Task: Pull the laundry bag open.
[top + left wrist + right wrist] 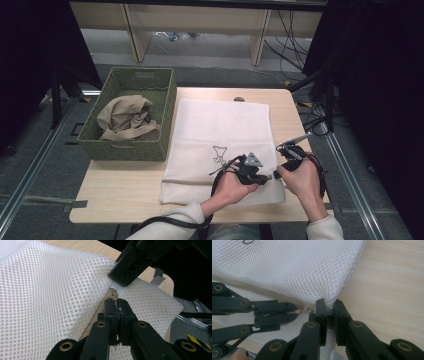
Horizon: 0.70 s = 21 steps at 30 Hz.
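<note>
1. A white mesh laundry bag (220,145) lies flat on the tabletop (125,190), just right of a green woven basket (131,114) holding a crumpled beige cloth (125,117).
2. Down at the bag's near right corner, both hands are in; from the high view the jaws themselves are buried under hands and gripper bodies, so the grip cannot be read there.
3. The left hand-held gripper (116,305) has its jaws drawn tight together at the end of the bag's zipper (265,293). The small pull (304,310) is pinched between the tips, as the right gripper view shows from the side; in its own view the pull is barely a sliver.
4. The right hand-held gripper (329,305) is clamped on a pinched-up fold of mesh at the bag's corner, with fabric bunching up out of the jaws.
5. In the left gripper view the right gripper's body cuts across the top, hiding the mesh behind it.
6. A dark printed figure (219,154) on the bag is too small to make out.
7. The far end of the zipper runs off frame in the right gripper view.
</note>
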Available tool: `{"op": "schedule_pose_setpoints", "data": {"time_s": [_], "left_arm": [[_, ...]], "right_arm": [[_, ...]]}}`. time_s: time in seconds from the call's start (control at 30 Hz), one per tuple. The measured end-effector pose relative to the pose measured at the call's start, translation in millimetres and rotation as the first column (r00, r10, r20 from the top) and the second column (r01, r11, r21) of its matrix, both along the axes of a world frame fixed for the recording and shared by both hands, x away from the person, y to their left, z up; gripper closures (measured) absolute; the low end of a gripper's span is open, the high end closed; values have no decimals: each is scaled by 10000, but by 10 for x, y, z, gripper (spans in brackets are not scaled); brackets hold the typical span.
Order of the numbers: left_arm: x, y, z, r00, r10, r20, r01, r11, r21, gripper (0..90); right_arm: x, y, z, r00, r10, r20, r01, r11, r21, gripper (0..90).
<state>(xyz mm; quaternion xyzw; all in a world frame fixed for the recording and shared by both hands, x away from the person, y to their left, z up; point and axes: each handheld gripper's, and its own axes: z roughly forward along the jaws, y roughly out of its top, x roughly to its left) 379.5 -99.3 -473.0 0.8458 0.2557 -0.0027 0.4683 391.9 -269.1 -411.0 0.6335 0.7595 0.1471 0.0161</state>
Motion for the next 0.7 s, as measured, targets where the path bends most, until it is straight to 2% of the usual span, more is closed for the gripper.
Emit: {"op": "schedule_pose_setpoints", "data": {"time_s": [0.1, 0.17, 0.2, 0.27, 0.3, 0.33, 0.37, 0.43, 0.47, 0.5, 0.53, 0.57, 0.63, 0.7], "left_arm": [[5, 14, -3, 10000, 6, 5, -6, 10000, -13, 865], [0, 17, -12, 10000, 14, -98, -14, 10000, -91, 865], [-6, 24, -9, 9999, 80, -121, -80, 10000, -2, 865], [2, 45, -6, 9999, 101, 45, -102, 9999, 37, 866], [1, 58, -2, 9999, 139, 1, -139, 9999, 11, 896], [6, 84, 8, 9998, 222, -22, -222, 9998, -18, 896], [18, 110, 15, 9996, 121, -267, -127, 9996, -240, 896], [26, 137, 36, 9997, 114, -218, -122, 9992, -380, 896], [29, 145, 50, 9999, 87, -73, -89, 9996, -265, 897], [37, 141, 49, 10000, -56, -73, 53, 9994, -334, 896], [39, 138, 41, 10000, 10, -61, -12, 9995, -328, 896], [38, 135, 36, 9999, 13, 106, -11, 9999, -157, 895], [36, 99, -11, 9999, -91, 91, 94, 9995, -303, 883], [42, 50, -54, 9995, -259, 192, 263, 9994, -213, 803]], "right_arm": [[-4, 26, 3, 10000, 69, 30, -69, 9998, -166, 847], [-4, 34, -5, 10000, 14, 16, -13, 9998, -173, 847], [-3, 27, -6, 10000, 35, -40, -36, 10000, -89, 847], [6, 13, -20, 10000, 41, 31, -40, 9995, -311, 848], [4, 14, -21, 9999, -105, 130, 113, 9983, -567, 849], [1, 2, -24, 9996, -89, 277, 117, 9946, -1033, 849], [5, -33, -32, 9990, -157, 419, 212, 9905, -1362, 850], [1, -58, -31, 9986, -513, 134, 521, 9962, -698, 852], [4, -53, -25, 9986, -498, 183, 510, 9960, -728, 852], [-2, -45, -21, 9991, -248, 351, 277, 9960, -849, 852], [-1, -24, -13, 9990, -236, 371, 267, 9961, -838, 852], [-2, -10, -6, 9992, -275, 306, 297, 9970, -715, 852], [-4, -5, -8, 9994, -246, 231, 259, 9980, -582, 852], [-10, 0, -5, 9995, -191, 249, 204, 9983, -540, 852]]}}
